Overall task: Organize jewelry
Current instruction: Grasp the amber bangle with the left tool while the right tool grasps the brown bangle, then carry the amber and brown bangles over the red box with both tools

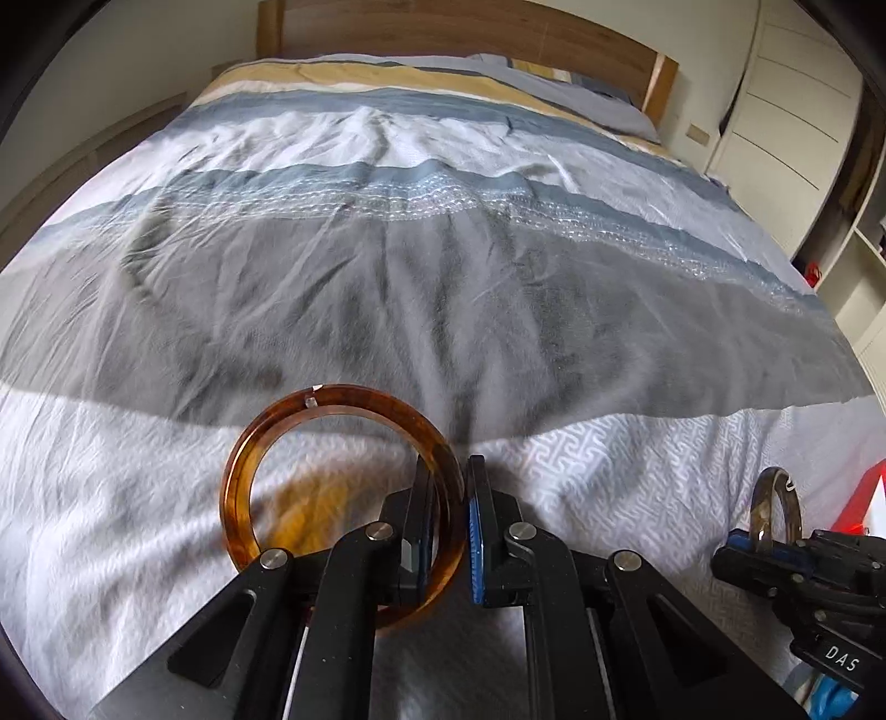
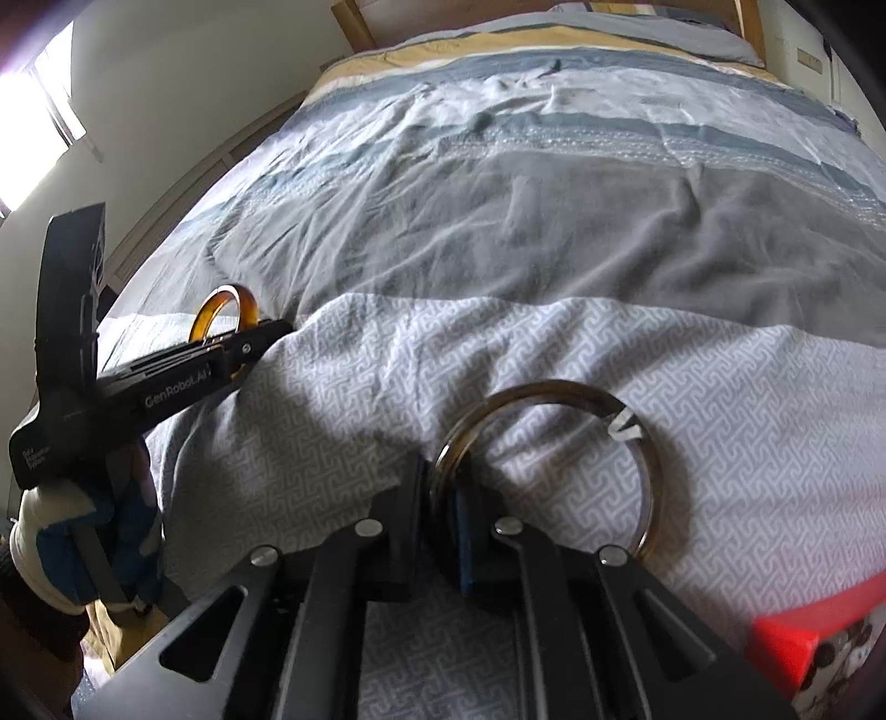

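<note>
My left gripper is shut on an amber tortoiseshell bangle, gripping its right side and holding it just above the bedspread. It also shows in the right wrist view, in the left gripper. My right gripper is shut on a dark, smoky bangle with a small white tag, gripping its left side over the patterned cover. That bangle and the right gripper show at the right edge of the left wrist view.
A wide bed with a grey, white, blue and yellow striped cover fills both views. A red box sits at the near right. White drawers stand right of the bed. A wooden headboard is at the far end.
</note>
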Tool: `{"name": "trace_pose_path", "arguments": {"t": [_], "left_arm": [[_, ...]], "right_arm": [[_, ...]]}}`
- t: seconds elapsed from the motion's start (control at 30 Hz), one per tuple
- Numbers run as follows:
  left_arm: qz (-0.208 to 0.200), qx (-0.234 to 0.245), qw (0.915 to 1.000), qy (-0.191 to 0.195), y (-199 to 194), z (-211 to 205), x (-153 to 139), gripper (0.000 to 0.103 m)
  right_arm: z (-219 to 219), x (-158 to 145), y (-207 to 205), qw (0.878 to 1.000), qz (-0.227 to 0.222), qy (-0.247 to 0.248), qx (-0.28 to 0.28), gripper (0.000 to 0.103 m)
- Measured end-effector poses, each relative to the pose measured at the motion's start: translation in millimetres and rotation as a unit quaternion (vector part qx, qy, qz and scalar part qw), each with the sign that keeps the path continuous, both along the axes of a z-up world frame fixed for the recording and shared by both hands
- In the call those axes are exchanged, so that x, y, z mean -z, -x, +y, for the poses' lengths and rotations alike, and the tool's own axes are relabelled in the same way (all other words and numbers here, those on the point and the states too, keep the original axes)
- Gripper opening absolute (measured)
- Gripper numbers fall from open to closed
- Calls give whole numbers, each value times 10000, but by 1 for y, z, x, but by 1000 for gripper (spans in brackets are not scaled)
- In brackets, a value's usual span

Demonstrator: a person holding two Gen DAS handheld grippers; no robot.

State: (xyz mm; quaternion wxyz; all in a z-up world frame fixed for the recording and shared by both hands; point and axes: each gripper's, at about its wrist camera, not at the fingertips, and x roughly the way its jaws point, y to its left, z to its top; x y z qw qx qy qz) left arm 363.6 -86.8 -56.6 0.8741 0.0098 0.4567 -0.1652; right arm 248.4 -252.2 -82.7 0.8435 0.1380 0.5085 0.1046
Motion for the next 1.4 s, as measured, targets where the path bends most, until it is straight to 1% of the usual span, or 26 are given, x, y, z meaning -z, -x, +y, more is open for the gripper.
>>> {"name": "trace_pose_path", "arguments": {"t": [0.13,0.27,0.4,0.57,0.7,1.0,1.23,1.4], "left_arm": [[-52,-102,9999,-46,16,5,-7,10],[-56,-209,9998,33,34,13,-17,9],[-94,-240,9997,20,57,21,-30,9],[-182,-318,9993,-19,88,33,-50,9],[-302,-409,9987,-88,119,39,-72,9],[-688,-422,9963,-310,190,34,-122,9],[-1029,-390,9936,-251,246,30,-157,9],[-1212,-343,9917,-260,284,27,-174,9]], "right_arm": [[2,-11,9,9998,-175,-138,8,8],[3,-25,23,9985,-397,-369,67,8],[7,-41,36,9973,-528,-508,105,8],[11,-68,57,9955,-713,-617,104,8],[15,-93,82,9941,-855,-649,129,8],[20,-137,140,9927,-1095,-471,199,8],[23,-179,184,9892,-1417,-264,256,8],[23,-199,218,9868,-1591,-140,282,8]]}}
